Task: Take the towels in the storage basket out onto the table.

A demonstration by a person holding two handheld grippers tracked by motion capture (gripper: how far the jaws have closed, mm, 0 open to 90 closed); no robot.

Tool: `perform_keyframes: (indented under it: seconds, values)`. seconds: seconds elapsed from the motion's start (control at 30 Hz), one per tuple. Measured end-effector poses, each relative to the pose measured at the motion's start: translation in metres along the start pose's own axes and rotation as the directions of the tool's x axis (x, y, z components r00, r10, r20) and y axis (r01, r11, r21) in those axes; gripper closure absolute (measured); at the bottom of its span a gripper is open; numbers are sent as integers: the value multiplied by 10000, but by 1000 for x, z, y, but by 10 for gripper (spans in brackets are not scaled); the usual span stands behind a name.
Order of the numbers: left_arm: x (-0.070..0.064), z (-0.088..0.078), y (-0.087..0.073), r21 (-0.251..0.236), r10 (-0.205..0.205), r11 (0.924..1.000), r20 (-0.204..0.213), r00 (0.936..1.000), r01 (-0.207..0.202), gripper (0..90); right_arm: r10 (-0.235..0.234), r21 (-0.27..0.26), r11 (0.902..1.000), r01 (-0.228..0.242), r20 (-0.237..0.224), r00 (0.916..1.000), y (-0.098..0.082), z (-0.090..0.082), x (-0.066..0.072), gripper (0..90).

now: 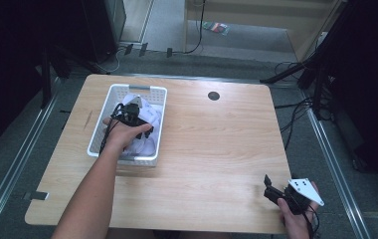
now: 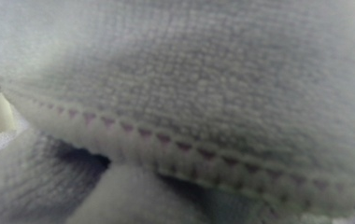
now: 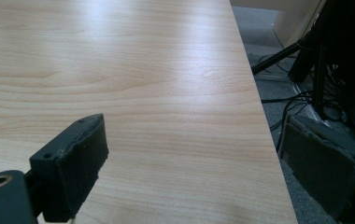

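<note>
Right gripper [image 1: 272,188]: I held it idle at the near right corner of the table [image 1: 217,164]; its jaws stood wide apart with nothing between them, bare wood ahead; I judged it parked there so it stayed clear of the basket work.

Left gripper [image 1: 133,110]: I had it reaching down into the white basket [image 1: 108,102] at the far left of the table; its tip was buried in cloth, so I could not tell whether the jaws were apart or closed.

Towel [image 2: 203,84]: white, with a stitched hem of small pink marks; it lay bunched inside the basket, pressed right against the left gripper's camera; I judged the gripper sat that deep in order to catch a fold.

Beyond the table: grey floor, cables and dark stands; none of it touched the work.
</note>
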State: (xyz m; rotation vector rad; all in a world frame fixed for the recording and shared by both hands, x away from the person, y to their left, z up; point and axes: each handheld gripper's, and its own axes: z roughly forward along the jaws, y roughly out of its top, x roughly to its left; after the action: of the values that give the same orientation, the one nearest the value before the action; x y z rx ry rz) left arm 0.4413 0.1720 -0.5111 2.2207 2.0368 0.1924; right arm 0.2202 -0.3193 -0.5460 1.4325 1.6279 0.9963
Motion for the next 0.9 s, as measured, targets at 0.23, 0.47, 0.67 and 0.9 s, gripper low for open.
perform_keyframes:
  seconds: [0.23, 0.47, 0.67, 0.9]
  values:
    - [2, 2, -2, -90, 341, 9994, 72, 9994, -341, 0, -73, 4, 10000, 73, 0, 10000, 0, 0, 0, 77]
    - [1, 2, -6, -326, 436, 9985, -3, 9990, -436, 11, -78, 46, 10000, 78, 53, 10000, 0, 1, 1, 77]
    - [0, -3, -7, -374, 593, 9975, -33, 9982, -593, 195, -79, 35, 10000, 79, 69, 9999, 0, 1, 1, 78]
    - [6, -11, -11, -629, 822, 9945, -181, 9964, -832, 538, -104, 48, 9999, 104, 53, 9999, 0, 1, 1, 78]
